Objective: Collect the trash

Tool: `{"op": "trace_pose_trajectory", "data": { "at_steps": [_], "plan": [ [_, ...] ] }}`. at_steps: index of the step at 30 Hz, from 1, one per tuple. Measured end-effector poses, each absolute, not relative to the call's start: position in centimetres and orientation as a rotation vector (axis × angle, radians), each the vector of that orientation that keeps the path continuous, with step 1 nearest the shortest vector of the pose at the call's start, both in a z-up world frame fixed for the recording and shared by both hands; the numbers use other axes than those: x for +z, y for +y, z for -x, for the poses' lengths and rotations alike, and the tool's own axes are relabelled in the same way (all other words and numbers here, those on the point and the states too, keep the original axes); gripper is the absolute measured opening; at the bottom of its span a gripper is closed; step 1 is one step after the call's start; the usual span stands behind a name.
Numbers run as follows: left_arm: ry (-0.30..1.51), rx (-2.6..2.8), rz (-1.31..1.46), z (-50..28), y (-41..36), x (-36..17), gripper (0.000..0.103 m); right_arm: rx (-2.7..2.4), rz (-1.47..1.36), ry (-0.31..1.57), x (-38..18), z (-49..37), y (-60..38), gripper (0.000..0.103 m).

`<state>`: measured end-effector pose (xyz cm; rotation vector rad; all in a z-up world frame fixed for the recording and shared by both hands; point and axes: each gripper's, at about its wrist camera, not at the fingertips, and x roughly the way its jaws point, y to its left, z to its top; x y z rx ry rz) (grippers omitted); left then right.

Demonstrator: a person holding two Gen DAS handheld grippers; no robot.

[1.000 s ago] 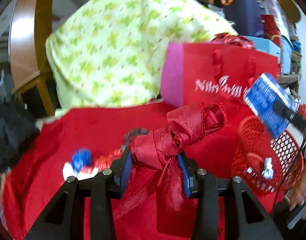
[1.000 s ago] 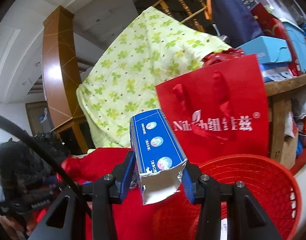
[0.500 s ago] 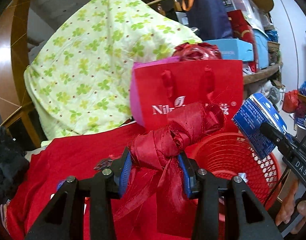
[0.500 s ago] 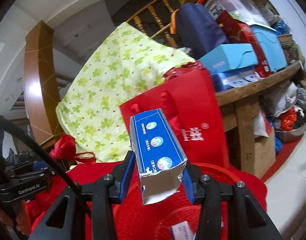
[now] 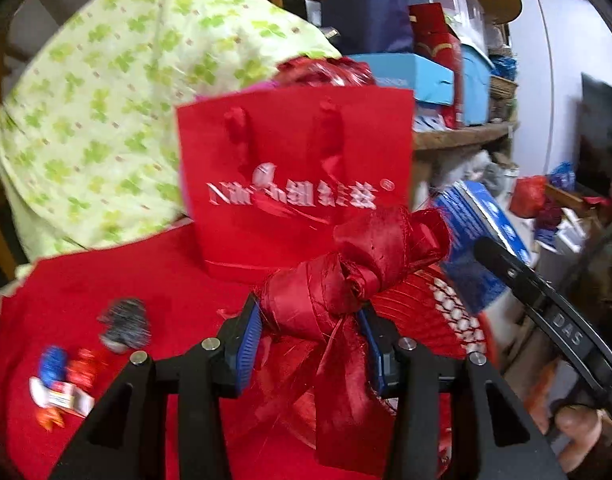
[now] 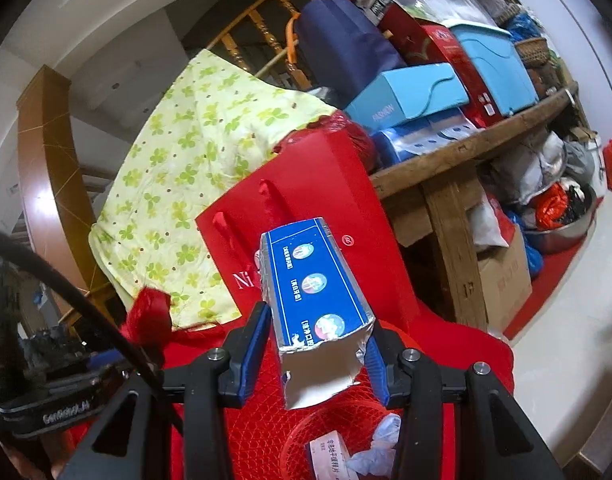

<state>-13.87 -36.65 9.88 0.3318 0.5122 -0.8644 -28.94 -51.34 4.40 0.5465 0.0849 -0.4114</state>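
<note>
My left gripper [image 5: 310, 336] carries a knotted red satin ribbon bow [image 5: 346, 272]. Its jaws are opening, and the bow still sits between the blue pads, touching both. It hangs over the near rim of a red mesh basket [image 5: 458, 320]. My right gripper [image 6: 318, 352] is shut on a blue carton with a torn silver end [image 6: 318, 300], above the basket [image 6: 258, 420]. The carton [image 5: 478, 240] also shows at the right of the left wrist view. Paper scraps [image 6: 370, 452] lie in the basket.
A red gift bag [image 5: 294, 184] stands behind the basket against a green-patterned quilt [image 5: 106, 100]. Candy wrappers [image 5: 66, 380] and a dark crumpled scrap [image 5: 126, 324] lie on the red cloth [image 5: 106, 280] at left. A wooden shelf [image 6: 466, 148] piled with boxes is at right.
Both grippers have swung right with their loads. The basket has slid from ahead of them to just beneath them. The wrappers on the cloth have dropped back to the left.
</note>
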Motion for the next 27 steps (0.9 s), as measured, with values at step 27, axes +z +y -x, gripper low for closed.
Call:
{"op": "trace_pose_trajectory", "data": {
  "at_steps": [27],
  "plan": [
    [0.659, -0.625, -0.231, 8.9, -23.0, 4.2, 0.068, -0.174, -0.352, -0.03, 7.5, 25.1, -41.4, 0.06]
  ]
}}
